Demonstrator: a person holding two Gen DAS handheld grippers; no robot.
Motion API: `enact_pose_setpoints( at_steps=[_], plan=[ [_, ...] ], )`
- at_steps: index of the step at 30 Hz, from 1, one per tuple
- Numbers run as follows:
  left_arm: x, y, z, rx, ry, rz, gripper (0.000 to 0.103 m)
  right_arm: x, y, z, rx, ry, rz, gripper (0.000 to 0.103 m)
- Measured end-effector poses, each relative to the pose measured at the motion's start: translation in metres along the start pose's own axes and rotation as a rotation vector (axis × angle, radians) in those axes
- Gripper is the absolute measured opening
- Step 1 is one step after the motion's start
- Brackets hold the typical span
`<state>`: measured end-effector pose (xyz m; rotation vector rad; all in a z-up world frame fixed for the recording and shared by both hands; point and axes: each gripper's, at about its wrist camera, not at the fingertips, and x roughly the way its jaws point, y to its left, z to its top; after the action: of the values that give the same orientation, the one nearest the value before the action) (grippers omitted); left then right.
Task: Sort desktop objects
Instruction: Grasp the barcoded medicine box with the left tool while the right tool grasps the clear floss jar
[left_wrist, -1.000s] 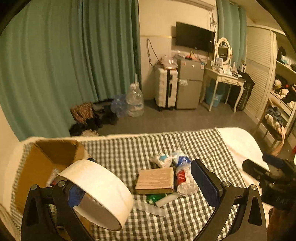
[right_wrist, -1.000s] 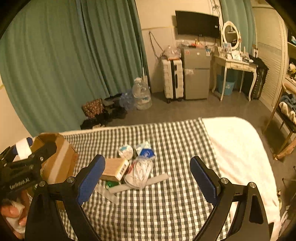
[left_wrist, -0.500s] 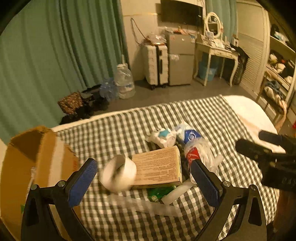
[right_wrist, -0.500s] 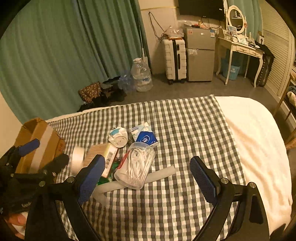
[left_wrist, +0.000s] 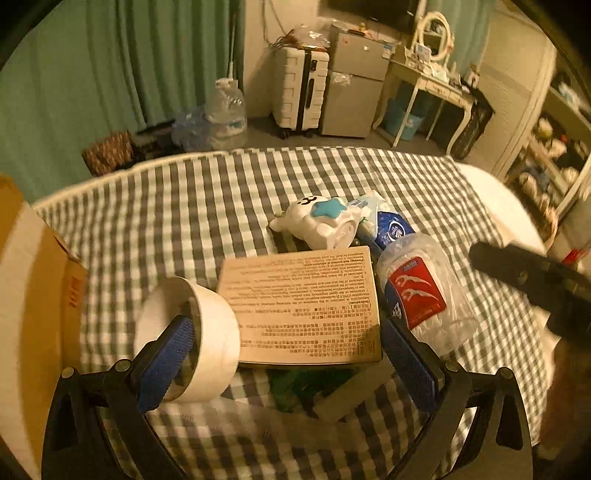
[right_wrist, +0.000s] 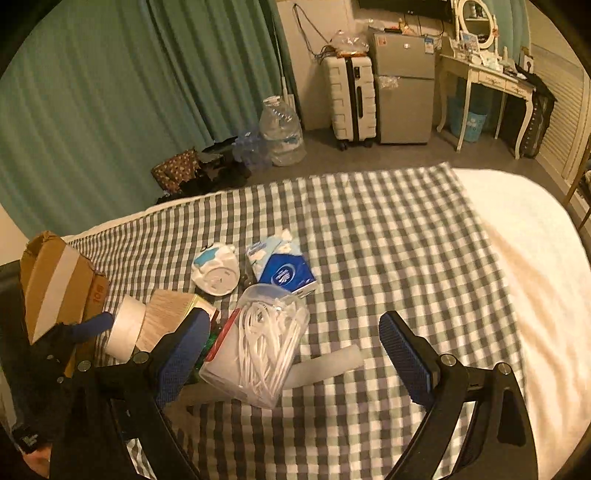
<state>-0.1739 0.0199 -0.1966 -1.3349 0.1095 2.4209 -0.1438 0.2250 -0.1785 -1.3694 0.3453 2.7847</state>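
Left gripper (left_wrist: 284, 354): jaws spread wide, nothing clamped. Its left finger (left_wrist: 166, 363) sits inside the hole of the tape roll (left_wrist: 192, 339); the right one is beside the clear tub (left_wrist: 424, 295). Cannot tell whether the finger touches the roll's inner wall.

Tape roll: white, on its edge on the checked cloth (left_wrist: 184, 206), tilted, touching the near-left corner of the flat printed box (left_wrist: 303, 302). In the right wrist view the roll (right_wrist: 127, 328) stands btwn the cardboard box (right_wrist: 59, 288) and the flat box (right_wrist: 166, 317).

Cardboard box: at left edge of the cloth, flap up, pale tape strip across it.

Right gripper (right_wrist: 291, 362): jaws parted wide, empty, low over the cloth. Clear tub of white cotton swabs (right_wrist: 262, 347) lies on its side just inside its left finger, red label toward the flat box.

Other items, clustered mid-cloth: white round toy w/ blue star (left_wrist: 321, 221) behind the flat box; blue tissue pack (right_wrist: 282, 269) just beside it; white tube (right_wrist: 325, 363) lying near the tub; something green under the flat box, too hidden to identify.
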Motion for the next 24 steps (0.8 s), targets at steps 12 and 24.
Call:
enact_pose_setpoints(
  at_steps=[12, 24],
  plan=[
    [0.032, -0.013, -0.011, 0.085, 0.01, 0.089, 0.103, 0.036, 0.007, -0.017, -0.005, 0.09, 0.057, 0.093],
    [0.001, -0.019, -0.014, 0.169, -0.111, 0.042, 0.062, 0.05, 0.024, -0.023, -0.032, 0.135, 0.13, 0.074]
  ],
)
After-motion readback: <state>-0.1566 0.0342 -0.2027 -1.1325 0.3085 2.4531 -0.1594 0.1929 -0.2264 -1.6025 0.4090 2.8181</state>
